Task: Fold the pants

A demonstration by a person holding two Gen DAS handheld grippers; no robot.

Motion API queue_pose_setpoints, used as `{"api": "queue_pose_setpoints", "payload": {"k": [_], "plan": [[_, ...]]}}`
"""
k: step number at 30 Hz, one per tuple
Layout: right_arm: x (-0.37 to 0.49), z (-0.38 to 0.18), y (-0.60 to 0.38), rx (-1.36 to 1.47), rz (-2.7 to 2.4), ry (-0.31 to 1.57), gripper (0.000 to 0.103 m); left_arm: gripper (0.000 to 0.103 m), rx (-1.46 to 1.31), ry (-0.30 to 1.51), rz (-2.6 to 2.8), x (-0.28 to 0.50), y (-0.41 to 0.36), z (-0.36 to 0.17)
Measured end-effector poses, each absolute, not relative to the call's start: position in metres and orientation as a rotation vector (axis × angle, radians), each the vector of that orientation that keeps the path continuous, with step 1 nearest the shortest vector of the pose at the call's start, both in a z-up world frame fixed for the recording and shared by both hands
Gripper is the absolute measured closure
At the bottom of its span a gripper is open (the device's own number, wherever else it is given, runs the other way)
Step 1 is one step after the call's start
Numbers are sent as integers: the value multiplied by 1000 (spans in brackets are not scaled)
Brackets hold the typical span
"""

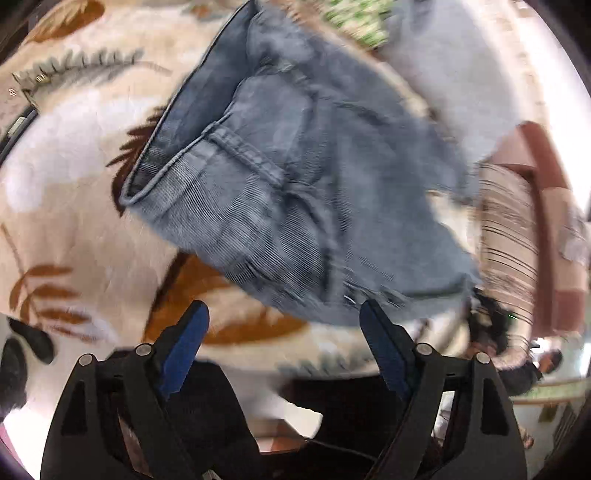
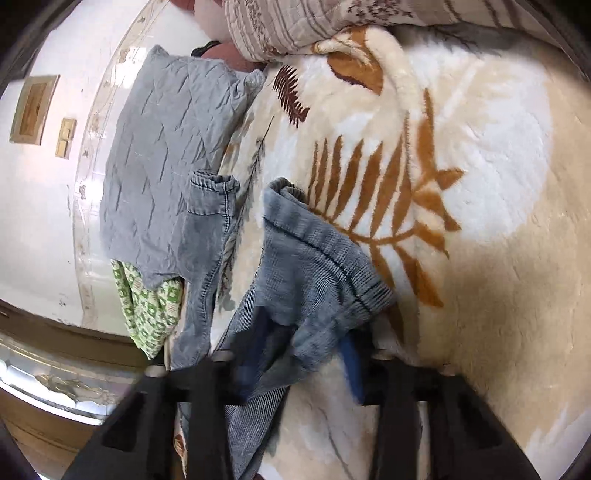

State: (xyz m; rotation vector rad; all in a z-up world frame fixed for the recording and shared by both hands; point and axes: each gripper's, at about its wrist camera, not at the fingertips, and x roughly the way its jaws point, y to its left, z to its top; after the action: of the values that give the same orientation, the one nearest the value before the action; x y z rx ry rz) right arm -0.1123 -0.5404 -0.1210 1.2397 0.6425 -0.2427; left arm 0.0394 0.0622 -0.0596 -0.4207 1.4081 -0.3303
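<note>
two black grippers with blue pads show at the bottom of the views. in the left wrist view, the left gripper (image 1: 282,314) stands wide open with nothing between its fingers. just past its tips, in the middle of the frame, the blue jean pants (image 1: 280,177) lie bunched on a fluffy cream blanket (image 1: 74,192) with brown leaves. in the right wrist view, the right gripper (image 2: 295,350) sits low in the middle, and the pants (image 2: 314,266) fill the gap between its fingers, which look pinched on the cloth. one pant leg (image 2: 210,229) runs up the frame to the left. further up on the left lies a wrinkled grey cloth (image 2: 166,155), with a green and white cloth (image 2: 147,310) poking out below it. a striped quilt (image 2: 295,26) lies along the top.
</note>
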Motion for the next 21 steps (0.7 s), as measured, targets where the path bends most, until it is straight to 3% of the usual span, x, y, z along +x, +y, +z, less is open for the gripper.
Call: {"api": "queue_pose_setpoints", "payload": {"k": [1, 2, 4, 7, 14, 16, 18, 21], "plan": [[-111, -112, -542, 1222, -230, 626, 90, 47, -447, 1405, -311, 48, 62, -61], [-115, -91, -542, 1185, -194, 585, 91, 61, -474, 1402, -306, 53, 62, -59], [-126, -53, -539, 1071, -156, 540, 93, 68, -488, 1370, -302, 57, 63, -47], [-149, -31, -537, 949, -170, 555, 95, 69, -423, 1347, -285, 49, 63, -41], [-201, -107, -539, 1032, -318, 764, 94, 72, -356, 1475, -192, 34, 85, -81], [-213, -110, -537, 1036, -340, 766, 83, 72, -364, 1479, -234, 28, 94, -77], [-220, -101, -540, 1022, -361, 741, 78, 72, -338, 1441, -305, 21, 101, -62], [-224, -72, -554, 966, -396, 656, 61, 59, -255, 1330, -348, 22, 106, -27]]}}
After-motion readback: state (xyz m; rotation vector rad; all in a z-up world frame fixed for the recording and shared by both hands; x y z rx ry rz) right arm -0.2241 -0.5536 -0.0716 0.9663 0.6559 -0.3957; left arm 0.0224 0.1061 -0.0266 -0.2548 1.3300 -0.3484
